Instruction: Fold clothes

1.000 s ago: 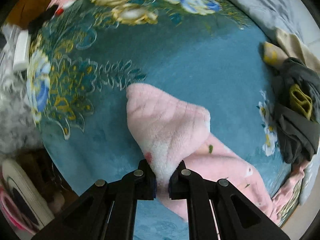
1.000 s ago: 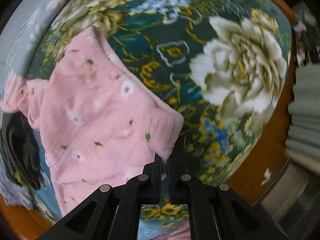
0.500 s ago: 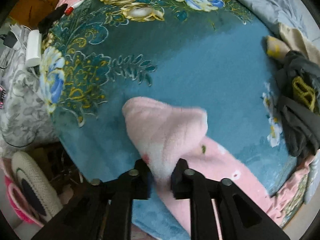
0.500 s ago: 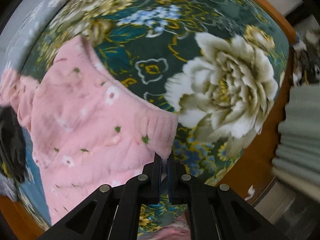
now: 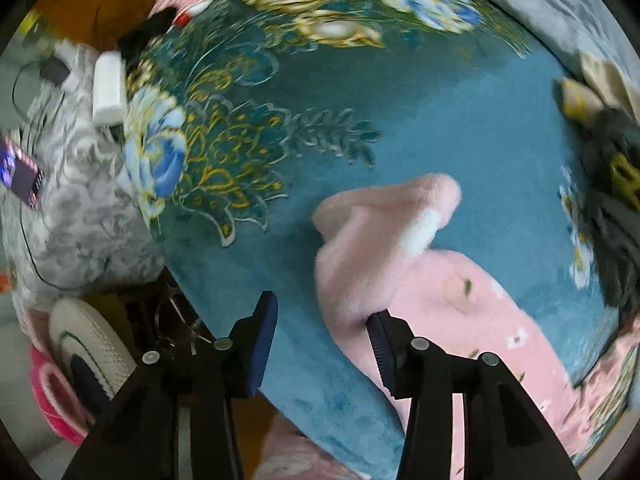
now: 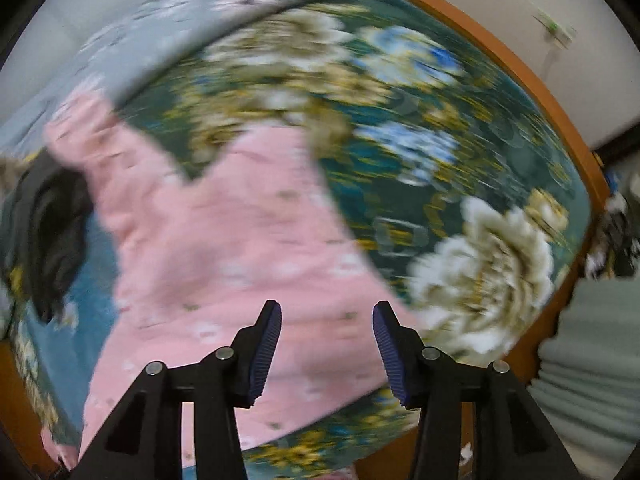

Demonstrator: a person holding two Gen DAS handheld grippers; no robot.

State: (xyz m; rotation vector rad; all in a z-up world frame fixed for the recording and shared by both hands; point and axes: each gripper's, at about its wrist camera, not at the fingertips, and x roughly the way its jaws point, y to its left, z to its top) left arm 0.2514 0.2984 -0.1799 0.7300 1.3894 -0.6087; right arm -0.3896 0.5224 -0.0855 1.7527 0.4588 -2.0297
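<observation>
Pink fleece garment [image 5: 404,264] lies on teal floral blanket [image 5: 420,112] nr its front edge, corner folded over. Left gripper [image 5: 322,336] & right gripper [image 6: 326,340] both released, jaws wide, holding nothing. Dark clothes pile [image 5: 616,216] at blanket's right edge.

A pink fleece garment [image 5: 440,292] with small flowers lies spread on the blanket, one corner apparently folded over.

Right claw [image 6: 326,340] wide open over pink flowery clothes [image 6: 240,248], spread on a flowery blanket [image 6: 440,168]; black clothes [image 6: 48,232] beside them
</observation>
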